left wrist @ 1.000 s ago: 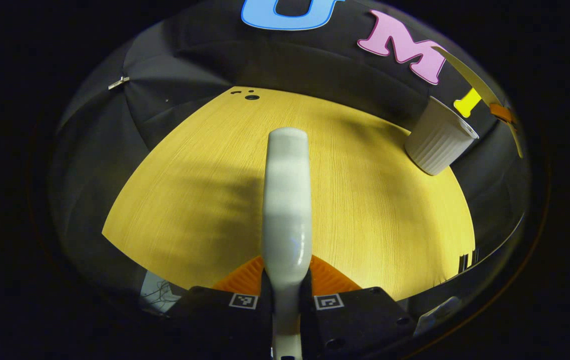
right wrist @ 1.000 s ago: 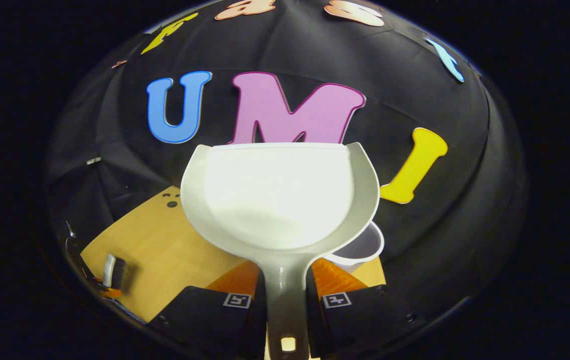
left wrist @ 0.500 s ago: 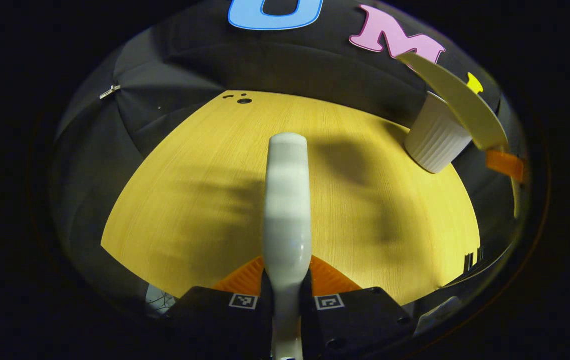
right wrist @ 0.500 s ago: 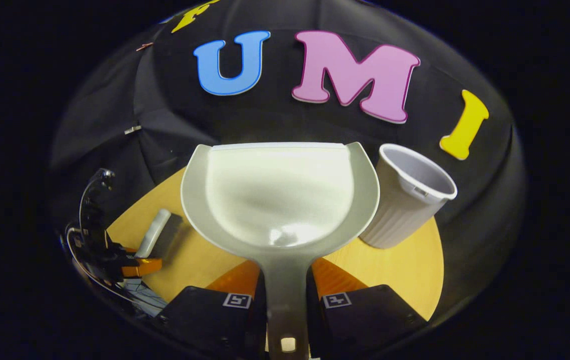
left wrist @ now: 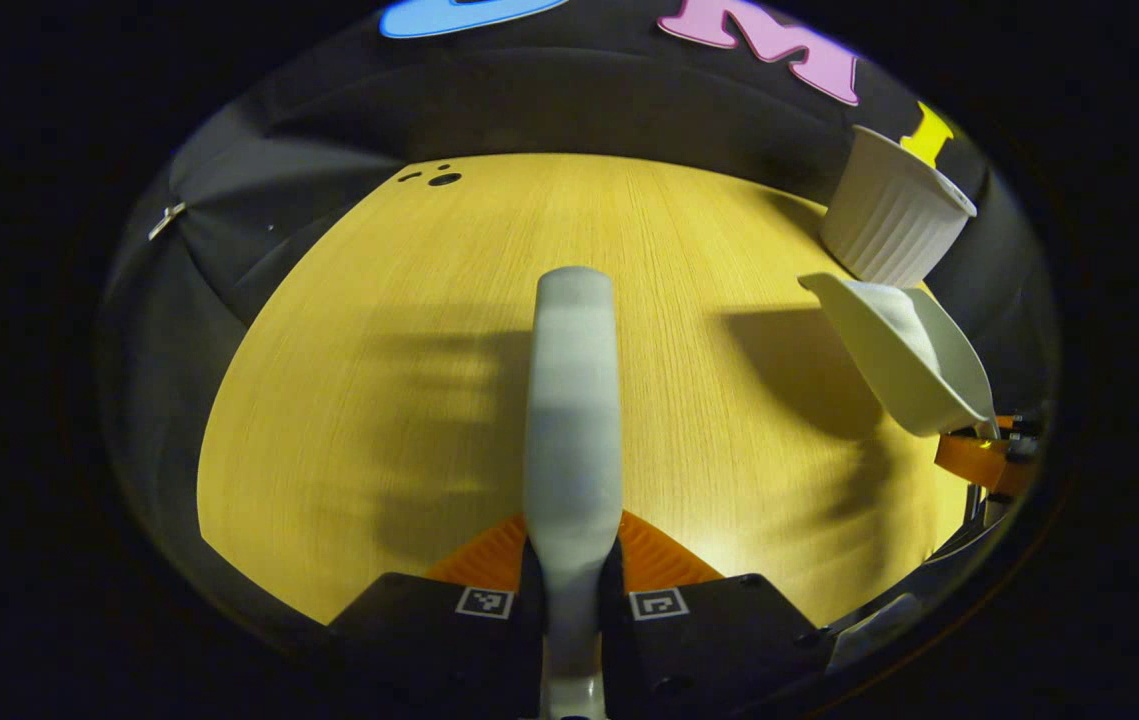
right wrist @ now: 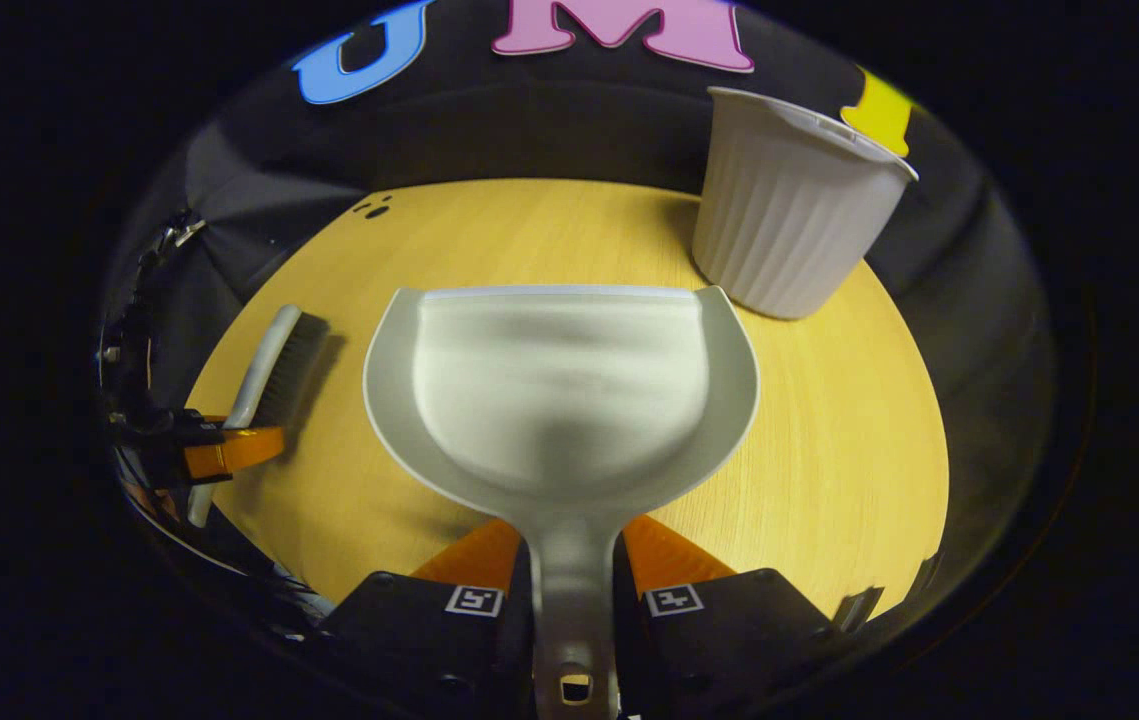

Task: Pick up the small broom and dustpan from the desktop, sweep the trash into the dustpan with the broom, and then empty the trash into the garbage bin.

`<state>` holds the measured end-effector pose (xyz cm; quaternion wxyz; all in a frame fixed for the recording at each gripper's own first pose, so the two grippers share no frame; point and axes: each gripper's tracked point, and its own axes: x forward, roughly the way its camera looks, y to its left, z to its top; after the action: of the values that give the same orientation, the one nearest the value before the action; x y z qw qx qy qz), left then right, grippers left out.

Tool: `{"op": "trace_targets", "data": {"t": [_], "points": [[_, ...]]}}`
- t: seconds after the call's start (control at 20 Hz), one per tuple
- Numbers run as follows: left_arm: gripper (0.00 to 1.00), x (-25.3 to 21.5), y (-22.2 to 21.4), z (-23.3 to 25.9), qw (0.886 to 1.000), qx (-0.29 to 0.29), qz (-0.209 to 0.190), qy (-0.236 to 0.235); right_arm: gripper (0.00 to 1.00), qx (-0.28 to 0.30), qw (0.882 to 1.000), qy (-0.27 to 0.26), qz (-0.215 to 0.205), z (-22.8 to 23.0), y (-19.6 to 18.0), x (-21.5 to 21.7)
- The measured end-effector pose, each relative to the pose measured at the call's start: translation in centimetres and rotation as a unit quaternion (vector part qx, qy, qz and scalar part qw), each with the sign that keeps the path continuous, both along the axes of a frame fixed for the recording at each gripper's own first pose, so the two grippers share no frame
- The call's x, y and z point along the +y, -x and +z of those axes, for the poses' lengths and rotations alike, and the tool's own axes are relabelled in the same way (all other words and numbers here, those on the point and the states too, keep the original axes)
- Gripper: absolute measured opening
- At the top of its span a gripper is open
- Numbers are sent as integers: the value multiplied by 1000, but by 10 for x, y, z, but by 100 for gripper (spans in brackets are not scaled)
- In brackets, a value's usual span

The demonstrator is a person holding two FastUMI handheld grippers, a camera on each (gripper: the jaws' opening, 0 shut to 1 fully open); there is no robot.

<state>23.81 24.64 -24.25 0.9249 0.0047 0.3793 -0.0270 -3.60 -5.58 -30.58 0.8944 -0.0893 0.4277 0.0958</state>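
The pale grey plastic handle of the small broom (left wrist: 572,400) is clamped between both fingers of the left gripper (left wrist: 572,575), and it runs straight forward from the gripper above the yellow wood-grain table (left wrist: 409,330). In the right gripper view the same broom (right wrist: 269,365) is seen from the side at the left edge, its dark bristles turned toward the table, and the left gripper (right wrist: 219,450) is closed on its handle.

The narrow handle of the off-white plastic dustpan (right wrist: 559,400) is gripped between both fingers of the right gripper (right wrist: 574,590). The pan's scoop opens away from the camera, and nothing can be made out inside it. In the left gripper view the dustpan (left wrist: 904,350) is seen at the right, held above the table with its front lip tilted upward, and a shadow is cast on the wood beneath it; the right gripper (left wrist: 984,455) is glimpsed at the rim behind it.

A white ribbed plastic garbage bin (right wrist: 789,230) stands upright on the far right part of the table, just beyond the dustpan's right corner. In the left gripper view the bin (left wrist: 894,230) is found just past the dustpan. A few small dark holes (left wrist: 439,178) are seen near the table's far left edge
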Motion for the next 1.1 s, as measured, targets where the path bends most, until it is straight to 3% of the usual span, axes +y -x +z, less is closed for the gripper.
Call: {"op": "trace_targets", "data": {"t": [0.05,0.25,0.4,0.45,0.6,0.7,0.75,0.8,0.9,0.95,1.0,1.1], "points": [[28,-1,-1,0,1000,5,-5,-7,41,12,1000,4,-9,-5,3,-2],[27,2,-3,-3,999,21,-14,-42,37,45,999,10,-29,-22,11,-8],[28,3,-1,-2,998,27,-19,-50,37,49,998,26,-18,-26,14,-11],[29,4,-2,-3,998,27,-22,-56,41,51,998,27,-15,-28,15,-11],[30,5,-1,-2,996,30,-27,-73,39,72,997,11,-12,-32,20,-5],[33,7,0,0,996,25,-26,-77,47,76,997,1,-14,-34,20,1],[31,4,2,0,997,24,-29,-75,46,77,997,-4,-14,-33,21,1],[38,3,5,2,997,24,-28,-74,48,79,997,-11,-13,-32,22,4],[65,-1,10,7,997,12,-31,-69,66,77,997,-28,-14,-28,23,10],[80,-1,11,12,997,4,-26,-69,100,74,996,-37,-19,-22,23,11],[96,0,13,18,997,-11,-18,-69,100,65,997,-41,-21,-13,23,12],[96,-7,21,37,998,-43,-11,-46,99,42,998,-33,-19,-1,23,8]]}}
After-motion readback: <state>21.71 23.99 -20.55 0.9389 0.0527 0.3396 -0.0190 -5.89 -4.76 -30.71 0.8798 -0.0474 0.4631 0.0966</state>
